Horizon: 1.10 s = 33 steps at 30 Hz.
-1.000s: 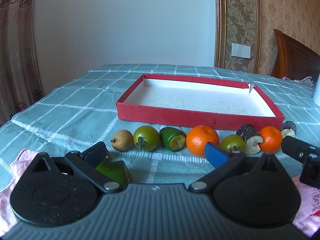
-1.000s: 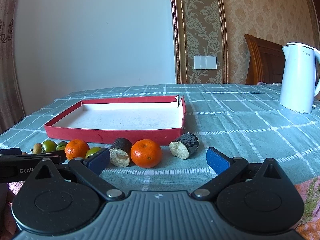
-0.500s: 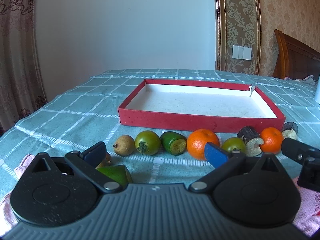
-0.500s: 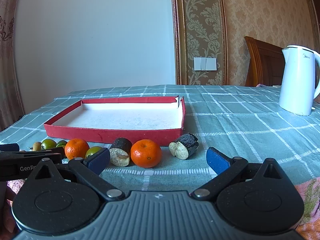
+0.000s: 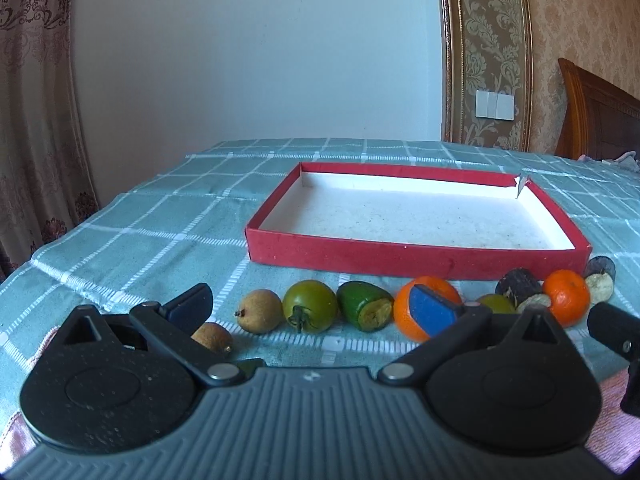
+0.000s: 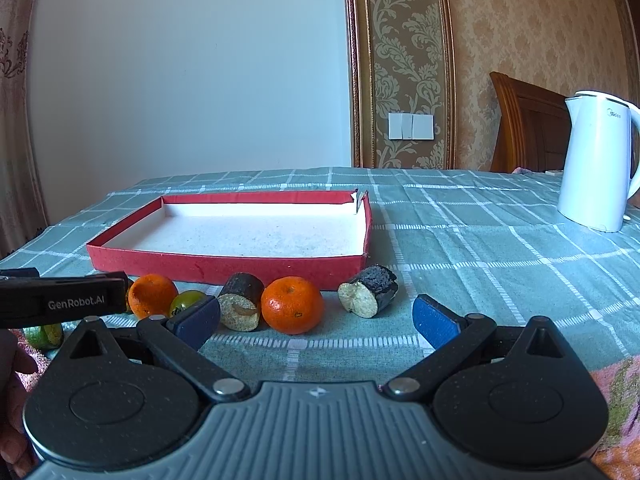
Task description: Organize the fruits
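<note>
A shallow red tray (image 5: 416, 257) with a white floor lies flat on the tabletop, nothing in it. Along its near wall runs a row of fruit: a brown longan (image 5: 259, 311), a green tomato (image 5: 310, 306), a cut green piece (image 5: 363, 311), two oranges (image 6: 292, 305) and dark-skinned cut chunks (image 6: 368, 296). A second longan (image 5: 212, 338) lies nearer.

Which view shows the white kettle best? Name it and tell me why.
The right wrist view. The white kettle stands there at the right edge on the checked tablecloth, body, lid and handle visible. The left wrist view does not show it at all.
</note>
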Motion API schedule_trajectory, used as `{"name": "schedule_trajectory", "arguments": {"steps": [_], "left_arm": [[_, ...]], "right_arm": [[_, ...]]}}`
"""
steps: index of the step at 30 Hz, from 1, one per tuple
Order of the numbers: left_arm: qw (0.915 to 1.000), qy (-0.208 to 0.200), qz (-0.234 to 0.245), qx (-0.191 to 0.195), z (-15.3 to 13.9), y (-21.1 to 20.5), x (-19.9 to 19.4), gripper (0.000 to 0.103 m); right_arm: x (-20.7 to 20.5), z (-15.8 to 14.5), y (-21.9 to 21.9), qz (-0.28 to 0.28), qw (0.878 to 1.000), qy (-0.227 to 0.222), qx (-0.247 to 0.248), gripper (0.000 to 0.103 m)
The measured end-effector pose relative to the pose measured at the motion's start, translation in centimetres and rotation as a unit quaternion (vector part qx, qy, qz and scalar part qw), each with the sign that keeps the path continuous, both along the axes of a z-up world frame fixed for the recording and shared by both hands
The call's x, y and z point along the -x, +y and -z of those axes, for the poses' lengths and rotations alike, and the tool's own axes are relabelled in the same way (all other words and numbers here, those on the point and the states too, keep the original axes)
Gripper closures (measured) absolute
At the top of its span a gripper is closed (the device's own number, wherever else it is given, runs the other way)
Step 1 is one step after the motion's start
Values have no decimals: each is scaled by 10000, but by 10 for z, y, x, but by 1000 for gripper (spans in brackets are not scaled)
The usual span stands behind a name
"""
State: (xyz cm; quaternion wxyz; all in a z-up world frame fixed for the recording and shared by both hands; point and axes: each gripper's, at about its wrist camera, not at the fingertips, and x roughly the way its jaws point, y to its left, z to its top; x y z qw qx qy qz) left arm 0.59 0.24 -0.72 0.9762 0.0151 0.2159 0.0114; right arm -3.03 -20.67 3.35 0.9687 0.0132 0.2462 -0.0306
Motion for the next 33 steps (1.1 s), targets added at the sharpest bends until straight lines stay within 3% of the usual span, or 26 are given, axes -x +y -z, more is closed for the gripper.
{"name": "schedule_trajectory", "arguments": {"steps": [9, 33], "left_arm": [[9998, -50, 117, -180, 3, -6, 3, 0], [9998, -120, 174, 43, 2, -2, 7, 0]], "right_arm": [[1, 1, 0, -30, 10000, -15, -6, 0], [-3, 0, 0, -201, 9996, 145, 94, 0]]}}
